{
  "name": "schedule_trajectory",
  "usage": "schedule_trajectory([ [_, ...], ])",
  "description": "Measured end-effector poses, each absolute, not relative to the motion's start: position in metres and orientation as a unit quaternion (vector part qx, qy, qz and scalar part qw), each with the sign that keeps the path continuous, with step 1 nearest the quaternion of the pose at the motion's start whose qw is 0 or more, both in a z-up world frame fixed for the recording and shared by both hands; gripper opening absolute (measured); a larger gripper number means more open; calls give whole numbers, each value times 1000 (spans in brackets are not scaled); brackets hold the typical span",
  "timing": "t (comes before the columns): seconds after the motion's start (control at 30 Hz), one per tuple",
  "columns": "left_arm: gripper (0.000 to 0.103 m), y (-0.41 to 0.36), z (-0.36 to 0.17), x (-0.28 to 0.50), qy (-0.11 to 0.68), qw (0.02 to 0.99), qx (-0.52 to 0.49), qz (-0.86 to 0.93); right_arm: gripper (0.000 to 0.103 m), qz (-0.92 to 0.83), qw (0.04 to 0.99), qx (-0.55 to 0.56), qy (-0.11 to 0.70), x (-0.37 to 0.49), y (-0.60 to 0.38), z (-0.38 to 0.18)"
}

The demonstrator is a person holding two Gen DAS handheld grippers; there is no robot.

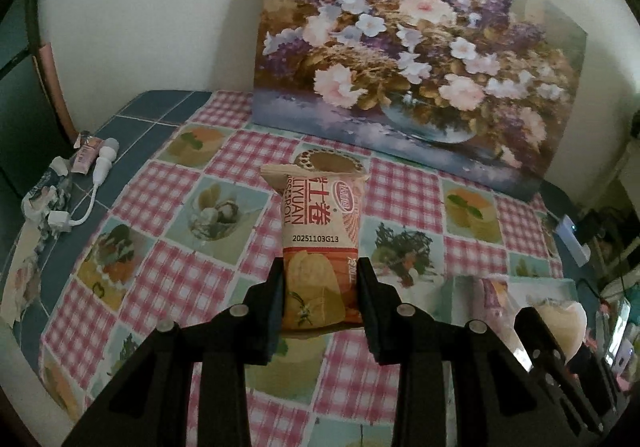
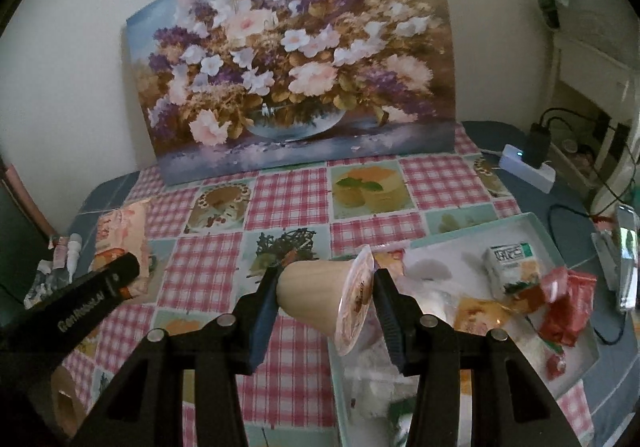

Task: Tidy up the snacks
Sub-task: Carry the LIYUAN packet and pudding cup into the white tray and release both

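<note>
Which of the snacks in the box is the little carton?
The white and green carton near the far side of the box; the other snacks around it are soft red and orange wrappers.

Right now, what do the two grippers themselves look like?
Both are matte black. Each left gripper and right gripper has flat black jaws on angular linkage arms with silvery round pivot pins. White lettering runs along the left one's side. No sleeves or cables show.

Both views are taken from the wrists, angled down over a checked tablecloth [image 1: 176,279] toward a flower painting [image 2: 296,63] against the wall; tablecloth and painting are shared.
</note>
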State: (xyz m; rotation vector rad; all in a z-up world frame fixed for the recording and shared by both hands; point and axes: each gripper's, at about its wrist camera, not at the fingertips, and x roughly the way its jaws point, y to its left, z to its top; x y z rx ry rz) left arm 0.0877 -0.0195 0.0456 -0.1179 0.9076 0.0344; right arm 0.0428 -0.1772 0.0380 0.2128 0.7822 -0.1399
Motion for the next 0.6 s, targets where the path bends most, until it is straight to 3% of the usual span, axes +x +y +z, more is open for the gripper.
schedule_trajectory([
  [0.6,36,-71,42,45,439,897,-3,-48,50,-87,912,128,381,2,-208,32],
])
